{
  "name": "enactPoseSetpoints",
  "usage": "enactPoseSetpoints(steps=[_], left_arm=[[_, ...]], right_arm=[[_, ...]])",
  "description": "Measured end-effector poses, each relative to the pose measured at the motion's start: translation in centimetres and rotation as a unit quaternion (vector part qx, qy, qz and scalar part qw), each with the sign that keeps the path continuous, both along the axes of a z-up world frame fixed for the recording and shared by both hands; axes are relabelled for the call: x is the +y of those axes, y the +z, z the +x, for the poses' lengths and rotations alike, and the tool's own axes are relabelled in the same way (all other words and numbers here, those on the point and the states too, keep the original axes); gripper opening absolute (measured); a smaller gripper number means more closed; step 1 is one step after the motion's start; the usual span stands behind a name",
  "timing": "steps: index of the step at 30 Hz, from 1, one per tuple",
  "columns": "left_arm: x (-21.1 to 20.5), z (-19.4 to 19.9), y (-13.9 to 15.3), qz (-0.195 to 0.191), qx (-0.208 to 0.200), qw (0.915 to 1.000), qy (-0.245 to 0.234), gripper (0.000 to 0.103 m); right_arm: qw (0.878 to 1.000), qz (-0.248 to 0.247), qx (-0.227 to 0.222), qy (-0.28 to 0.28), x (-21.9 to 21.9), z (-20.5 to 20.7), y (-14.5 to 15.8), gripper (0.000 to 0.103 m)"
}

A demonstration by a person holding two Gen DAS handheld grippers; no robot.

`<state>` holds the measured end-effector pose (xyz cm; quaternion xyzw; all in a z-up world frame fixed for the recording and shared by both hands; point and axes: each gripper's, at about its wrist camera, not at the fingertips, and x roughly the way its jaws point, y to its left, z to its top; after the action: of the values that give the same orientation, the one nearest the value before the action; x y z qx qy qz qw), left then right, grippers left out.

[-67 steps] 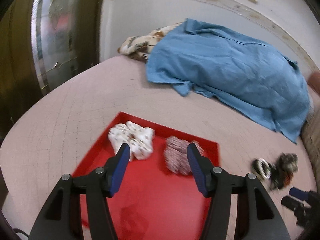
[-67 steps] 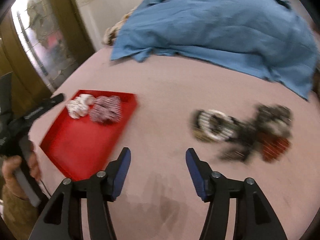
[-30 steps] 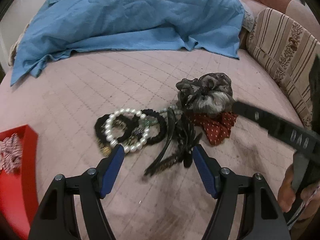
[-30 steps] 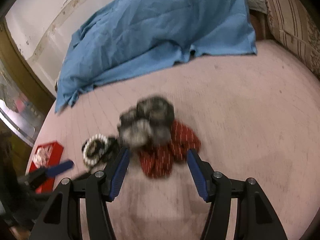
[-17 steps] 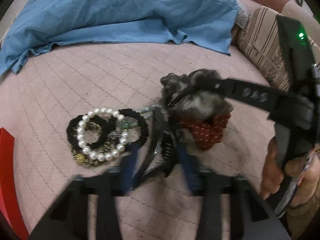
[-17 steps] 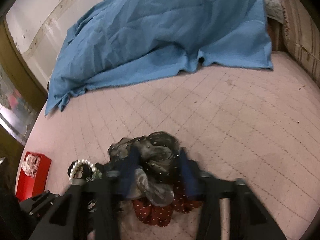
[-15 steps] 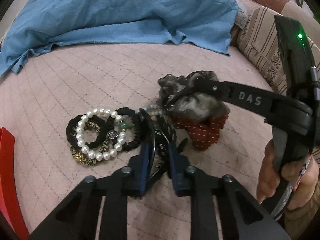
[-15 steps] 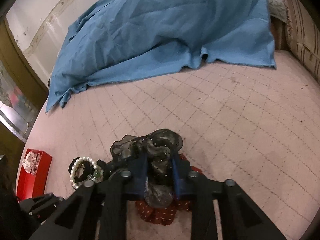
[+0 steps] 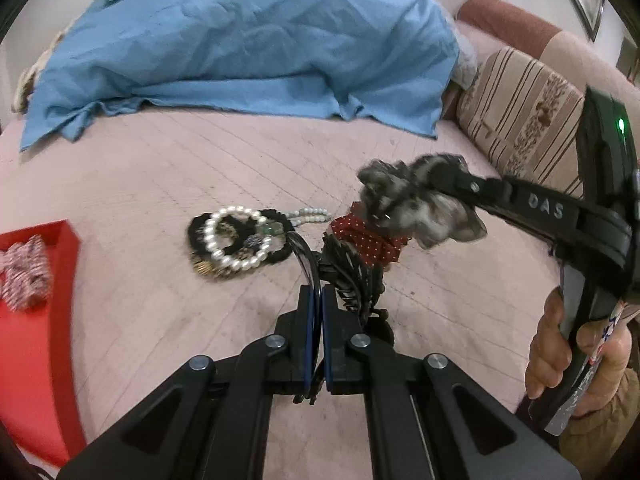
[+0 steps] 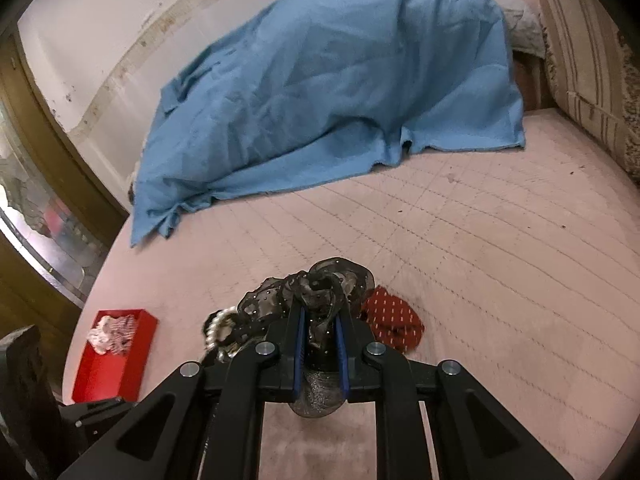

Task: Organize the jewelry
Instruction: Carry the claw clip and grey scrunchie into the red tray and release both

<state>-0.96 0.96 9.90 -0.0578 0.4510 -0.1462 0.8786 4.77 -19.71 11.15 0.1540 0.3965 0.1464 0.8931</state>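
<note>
Your left gripper [image 9: 316,300] is clamped on a thin black headband [image 9: 306,258]. Your right gripper [image 10: 320,320] pinches the grey sheer scrunchie [image 10: 320,280], raised above the red dotted scrunchie [image 10: 394,320]. Beyond lie the pearl bracelet [image 9: 234,240] and, at the left edge of the pink bedspread [image 9: 160,160], the red tray [image 10: 116,360]; farthest, a blue cloth [image 9: 240,40]

Red tray [image 9: 68,264] cut off by the left edge in the left wrist view, its contents blurred (white and red fabric, kind unclear). Dark comb-like piece [image 9: 352,276] partly hidden behind the left gripper [image 9: 316,300]. Grey scrunchie [image 9: 420,208] smeared by motion. Pearl bracelet [image 10: 216,326] mostly hidden in the right wrist view.
</note>
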Motion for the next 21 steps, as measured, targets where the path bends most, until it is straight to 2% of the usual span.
enactPoseSetpoints(steps=[5, 9, 15, 21], left_arm=[[1.9, -3.1, 2.0, -0.004, -0.018, 0.9995, 0.025, 0.004], [3.4, -5.7, 3.1, 0.008, -0.033, 0.9982, 0.049, 0.004], [6.9, -8.3, 3.6, 0.03, -0.045, 0.9947, 0.087, 0.004], [11.7, -10.4, 3.7, 0.047, -0.058, 0.9869, 0.143, 0.004]], right_arm=[[1.0, 0.008, -0.005, 0.001, 0.1, -3.4, 1.2, 0.014], [1.0, 0.015, -0.005, 0.008, 0.9, -5.8, 1.8, 0.014], [0.999, 0.01, -0.006, 0.035, 3.3, -9.0, 2.4, 0.014], [0.997, -0.006, -0.006, 0.071, 6.5, -11.0, 2.8, 0.014]])
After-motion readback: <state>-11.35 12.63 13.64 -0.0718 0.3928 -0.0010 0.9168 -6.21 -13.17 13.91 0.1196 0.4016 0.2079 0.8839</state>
